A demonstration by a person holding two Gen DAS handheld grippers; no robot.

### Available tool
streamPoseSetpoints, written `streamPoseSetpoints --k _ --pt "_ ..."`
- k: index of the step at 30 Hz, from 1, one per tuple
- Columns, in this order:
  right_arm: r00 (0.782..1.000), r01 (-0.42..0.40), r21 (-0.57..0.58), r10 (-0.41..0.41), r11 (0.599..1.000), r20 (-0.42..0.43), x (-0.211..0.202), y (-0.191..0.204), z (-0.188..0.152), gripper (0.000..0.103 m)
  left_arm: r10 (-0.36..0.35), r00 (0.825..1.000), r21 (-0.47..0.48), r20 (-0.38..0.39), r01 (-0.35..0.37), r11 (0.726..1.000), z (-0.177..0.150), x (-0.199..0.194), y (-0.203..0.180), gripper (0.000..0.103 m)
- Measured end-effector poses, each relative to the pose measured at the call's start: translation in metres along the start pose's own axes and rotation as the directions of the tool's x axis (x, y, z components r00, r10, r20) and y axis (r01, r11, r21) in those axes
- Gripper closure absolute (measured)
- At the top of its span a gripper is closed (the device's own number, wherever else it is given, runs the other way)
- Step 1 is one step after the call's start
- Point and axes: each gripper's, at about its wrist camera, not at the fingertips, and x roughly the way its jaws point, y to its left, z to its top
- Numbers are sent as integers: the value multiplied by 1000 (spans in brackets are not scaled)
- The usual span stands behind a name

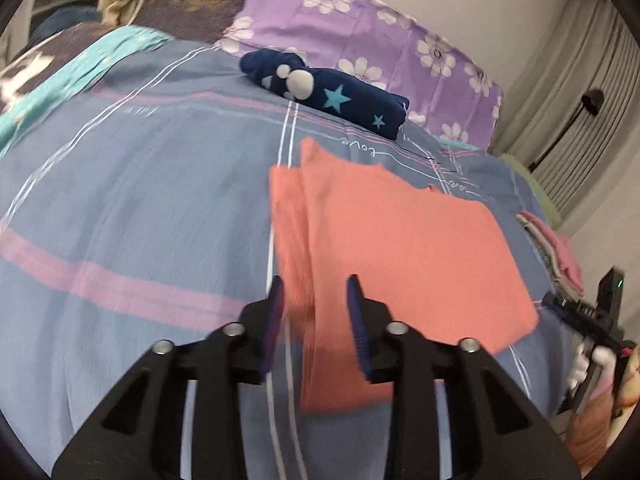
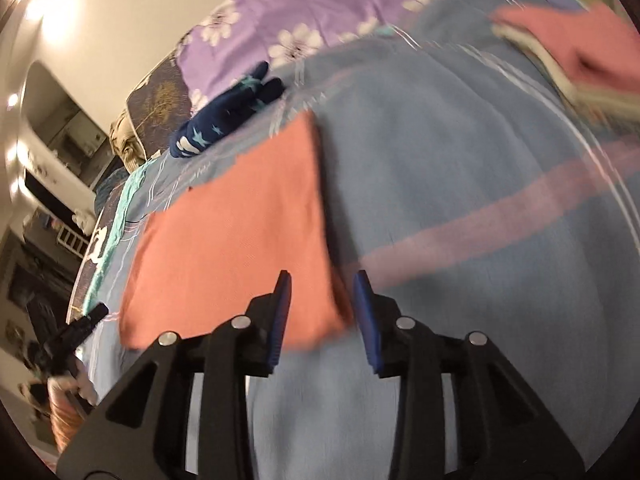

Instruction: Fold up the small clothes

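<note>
Looking along the left hand-held gripper [image 1: 315,300], jaws parted and empty above the folded salmon-pink ribbed garment [image 1: 400,248] lying flat on the blue striped bedsheet [image 1: 140,200]. From the right hand-held gripper [image 2: 322,300], likewise released; best press creases flat before stacking.

The word "love" is stitched in white script on the blue striped bedsheet [image 1: 160,208], just beyond the orange cloth [image 1: 400,248]; a second, fainter word beside it may read likewise.
</note>
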Motion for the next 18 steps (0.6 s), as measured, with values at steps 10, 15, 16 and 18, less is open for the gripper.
streamPoseSetpoints --k 10,15,16,18 --pt "997 10 -63 -15 998 -79 113 9 111 60 74 991 35 -110 -71 997 91 115 5 61" --pt "995 18 -97 -28 995 -100 148 17 129 87 14 994 18 -105 -12 1000 107 132 6 101" --pt "994 18 -110 -29 994 -101 150 20 131 100 9 996 27 -88 -6 1000 109 129 1 101" --pt "999 -4 -134 -2 991 -50 139 28 134 100 -1 999 72 -37 4 997 110 113 -9 101"
